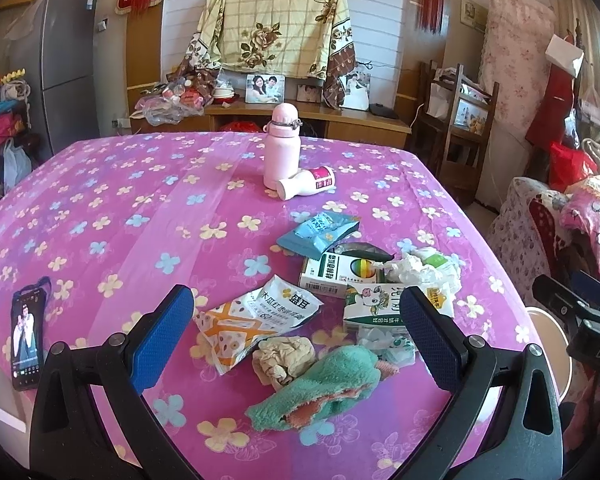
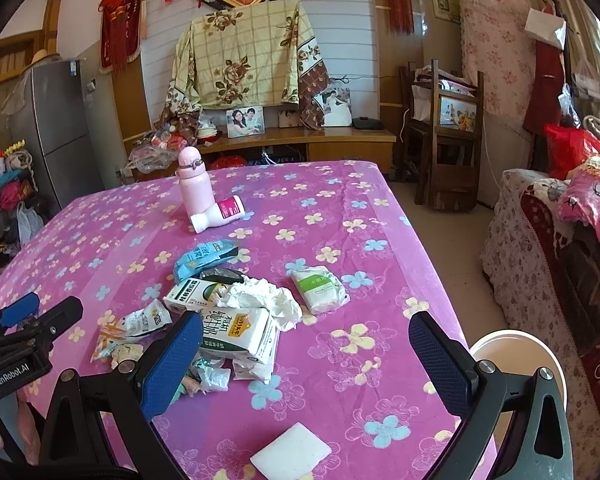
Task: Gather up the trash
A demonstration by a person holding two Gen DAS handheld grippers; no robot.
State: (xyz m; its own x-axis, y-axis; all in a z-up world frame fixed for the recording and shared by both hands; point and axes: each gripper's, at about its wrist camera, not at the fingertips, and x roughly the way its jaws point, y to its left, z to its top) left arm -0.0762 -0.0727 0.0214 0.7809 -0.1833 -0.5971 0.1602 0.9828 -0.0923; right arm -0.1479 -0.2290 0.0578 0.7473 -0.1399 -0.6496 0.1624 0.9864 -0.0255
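The left gripper (image 1: 296,336) has its two blue fingers wide apart, holding nothing. The right gripper (image 2: 306,364) is wide apart and empty too. Both hang over the near edge of the table with the pink flowered cloth (image 1: 100,208).

The trash sits in a heap toward the near right part of the tabletop: a torn white and orange snack bag (image 1: 256,320), a crumpled beige paper ball (image 1: 284,360), a white and green milk carton (image 2: 240,332), a white and green flat box (image 1: 340,276), crumpled white tissue (image 2: 260,300) and a blue wrapper (image 1: 320,232). A fuzzy green and orange cloth (image 1: 320,392) lies just beside the paper ball. A white foam square (image 2: 292,456) lies at the near edge.

A tall pink bottle (image 1: 282,148) stands toward the far edge, with a small white bottle with a pink label (image 1: 308,184) lying against it. A black phone (image 1: 28,336) lies at the left edge.
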